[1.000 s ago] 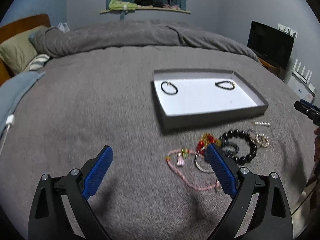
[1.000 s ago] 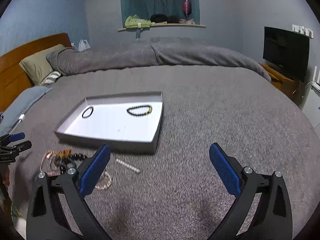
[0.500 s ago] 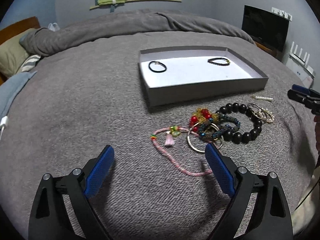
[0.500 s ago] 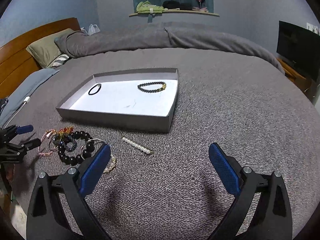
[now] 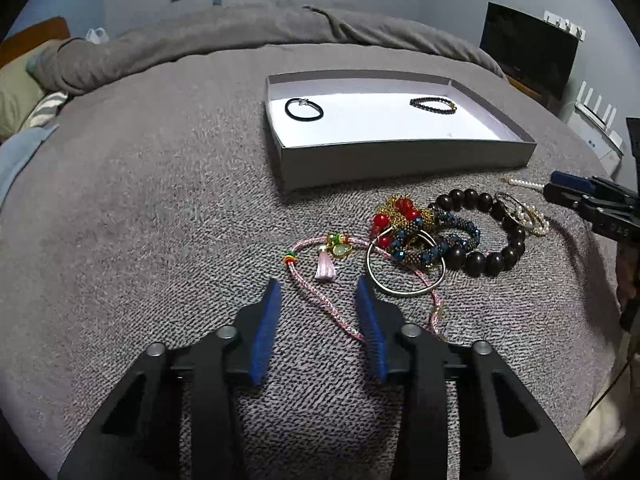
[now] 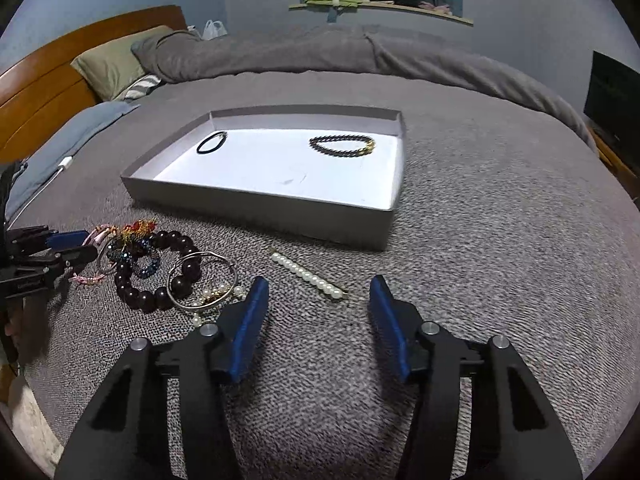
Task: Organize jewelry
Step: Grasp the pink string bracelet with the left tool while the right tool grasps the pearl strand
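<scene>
On the grey bed (image 5: 160, 200), through my left wrist camera, I see the jewelry heaped just in front of a shallow grey tray (image 5: 404, 156) with a white floor. The heap holds a pink cord (image 5: 316, 292) with a tassel, a silver bangle (image 5: 404, 284), a blue beaded bracelet (image 5: 460, 228), red beads (image 5: 384, 220) on gold chain and a ring of big dark beads (image 5: 492, 256). Inside the tray lie a black band (image 5: 304, 109) at the left and a thin dark bracelet (image 5: 434, 104) at the right, well apart. My left claw (image 5: 318, 300) points down at the bed with its blue pads part open and closing; the pink cord runs between the tips, but the pads are not pressing it. At the right edge my right claw (image 5: 568, 188) reaches in low beside a pearl strand (image 5: 524, 184). Faint digits show on its black body, too blurred to read.

Through the right wrist camera, the pearl strand (image 6: 308, 276) lies on the bed near the tray (image 6: 256, 204), ahead of and between the pads of my right claw (image 6: 318, 296). That claw is about half open and closing, gripping nothing. The dark beads (image 6: 160, 272) sit left, with the left claw (image 6: 76, 246) at the heap's far side.
</scene>
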A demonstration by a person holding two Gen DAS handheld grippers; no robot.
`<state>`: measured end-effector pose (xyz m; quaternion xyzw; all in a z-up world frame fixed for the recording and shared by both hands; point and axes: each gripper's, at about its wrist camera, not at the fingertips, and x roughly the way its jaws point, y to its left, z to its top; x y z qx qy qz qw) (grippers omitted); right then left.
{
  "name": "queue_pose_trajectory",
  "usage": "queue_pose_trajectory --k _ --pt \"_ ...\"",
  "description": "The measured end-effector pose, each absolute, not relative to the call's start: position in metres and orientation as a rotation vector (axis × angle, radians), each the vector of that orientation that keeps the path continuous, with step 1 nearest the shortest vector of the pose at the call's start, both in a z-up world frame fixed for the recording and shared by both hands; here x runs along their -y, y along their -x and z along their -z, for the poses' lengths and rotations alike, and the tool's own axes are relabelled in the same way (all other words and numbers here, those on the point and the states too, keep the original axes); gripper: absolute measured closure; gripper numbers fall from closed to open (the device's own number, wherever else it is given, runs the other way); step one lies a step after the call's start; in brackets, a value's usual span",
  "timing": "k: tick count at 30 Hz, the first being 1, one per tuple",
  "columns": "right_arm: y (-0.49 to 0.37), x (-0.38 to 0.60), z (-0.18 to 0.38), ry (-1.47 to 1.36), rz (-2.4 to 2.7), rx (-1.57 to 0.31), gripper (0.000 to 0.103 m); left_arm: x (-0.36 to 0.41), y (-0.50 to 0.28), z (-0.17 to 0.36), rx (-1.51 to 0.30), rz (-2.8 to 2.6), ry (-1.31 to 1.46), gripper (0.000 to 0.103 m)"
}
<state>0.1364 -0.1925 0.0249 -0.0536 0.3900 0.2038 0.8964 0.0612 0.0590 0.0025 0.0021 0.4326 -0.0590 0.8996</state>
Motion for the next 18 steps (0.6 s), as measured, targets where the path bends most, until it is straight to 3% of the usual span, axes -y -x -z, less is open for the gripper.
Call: queue_pose_trajectory --k 2,12,14,18 --pt "-0.139 0.191 -0.023 0.113 -0.43 -0.813 0.054 -0.061 -0.061 -0.002 -0.899 0.122 0.0 0.076" --pt "-0.151 0.173 -0.008 0.258 -0.459 -0.831 0.059 -0.067 -0.064 0.005 -0.915 0.121 0.021 0.09" --pt "-0.148 0.17 -0.007 0.276 -0.487 -0.839 0.078 -0.067 -0.063 0.004 -0.912 0.122 0.012 0.094" --pt "-0.143 0.168 -0.008 0.291 -0.5 -0.841 0.093 -0.068 -0.058 0.001 -0.905 0.129 0.006 0.099"
